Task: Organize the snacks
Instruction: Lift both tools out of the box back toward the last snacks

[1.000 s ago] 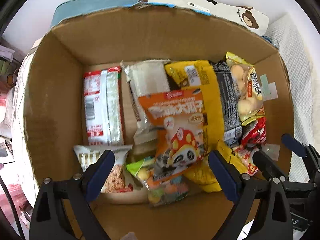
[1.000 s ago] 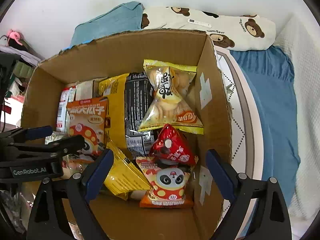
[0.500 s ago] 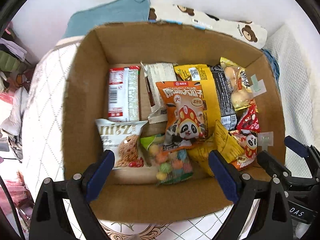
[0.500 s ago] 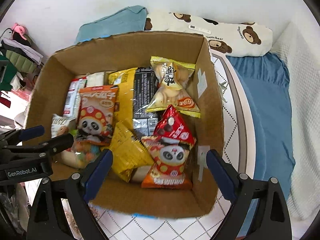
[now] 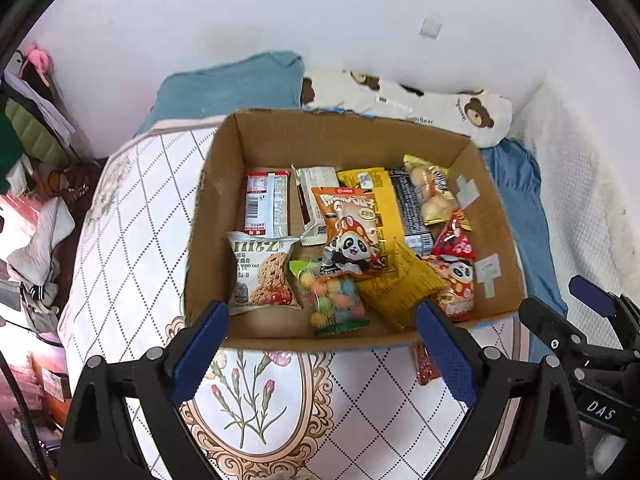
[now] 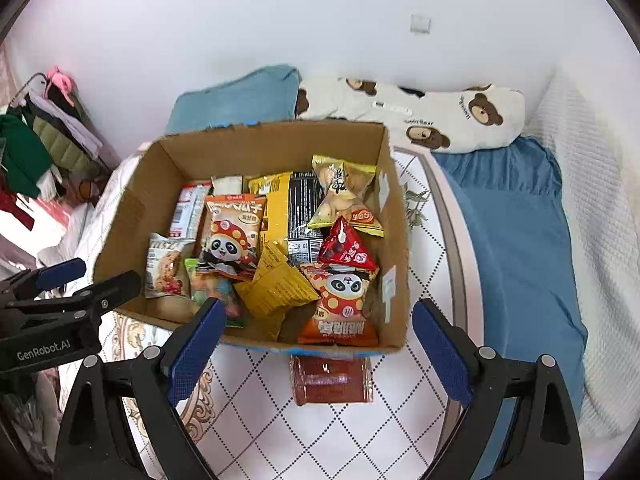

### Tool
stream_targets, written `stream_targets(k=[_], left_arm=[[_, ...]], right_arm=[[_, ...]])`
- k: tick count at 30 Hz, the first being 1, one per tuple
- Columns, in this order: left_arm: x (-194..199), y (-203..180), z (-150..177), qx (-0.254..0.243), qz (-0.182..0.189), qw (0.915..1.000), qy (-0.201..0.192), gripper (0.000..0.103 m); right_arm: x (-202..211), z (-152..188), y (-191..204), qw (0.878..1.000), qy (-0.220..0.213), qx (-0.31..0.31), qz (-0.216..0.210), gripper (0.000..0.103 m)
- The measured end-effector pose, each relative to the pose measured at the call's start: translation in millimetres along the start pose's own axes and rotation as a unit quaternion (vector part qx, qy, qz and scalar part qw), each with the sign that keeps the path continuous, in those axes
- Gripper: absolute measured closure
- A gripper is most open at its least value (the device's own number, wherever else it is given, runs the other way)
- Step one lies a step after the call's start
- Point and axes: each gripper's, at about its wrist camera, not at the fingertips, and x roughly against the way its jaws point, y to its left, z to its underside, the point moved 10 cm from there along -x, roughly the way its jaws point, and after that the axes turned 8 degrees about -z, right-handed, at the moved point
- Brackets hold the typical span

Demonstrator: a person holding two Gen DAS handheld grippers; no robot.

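Both your tools are empty with jaws spread wide: the left tool [image 5: 322, 346] and the right tool [image 6: 316, 344] hover above the near edge of the cardboard box [image 6: 256, 142] on the bed [image 6: 332, 432]. The box holds nearly all the snacks. 1 dark red packet [image 6: 331, 379] lies on the bed, just outside the near wall; probably a snack, though its label is unreadable. That stray looks like the step in hand: lower the right tool, clamp the packet, lift it into the box.

Wall: plain white wall [image 6: 280, 20]
Bed: white diamond-quilted bed cover [image 6: 344, 432], blue pillow [image 6: 240, 100], bear-print bolster [image 6: 440, 116]
Left: heaped clothes [image 6: 44, 148]
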Motion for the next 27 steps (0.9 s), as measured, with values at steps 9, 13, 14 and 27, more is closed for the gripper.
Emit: stream_targets(k=[9, 13, 14, 27], left_arm=[[43.5, -3.6, 27.7, 0.000, 0.007, 0.9991, -0.041, 0.007], [55.7, -7.2, 44.9, -0.003, 0.009, 0.9988, -0.047, 0.007], [55.2, -6.3, 49.0, -0.001, 0.008, 0.9989, -0.046, 0.007], [-45.5, 43.5, 169.7, 0.027, -0.050, 0.9941, 0.092, 0.007]], right_arm=[[49.0, 24.9, 5.0, 0.999, -0.042, -0.005, -0.011, 0.007], [60.2, 44.3, 9.0, 0.998, -0.045, -0.014, -0.038, 0.007], [58.9, 49.0, 8.0, 0.998, -0.041, -0.015, -0.040, 0.007], [-92.8, 117.7, -68.1, 0.990, 0.066, -0.115, -0.055, 0.047]])
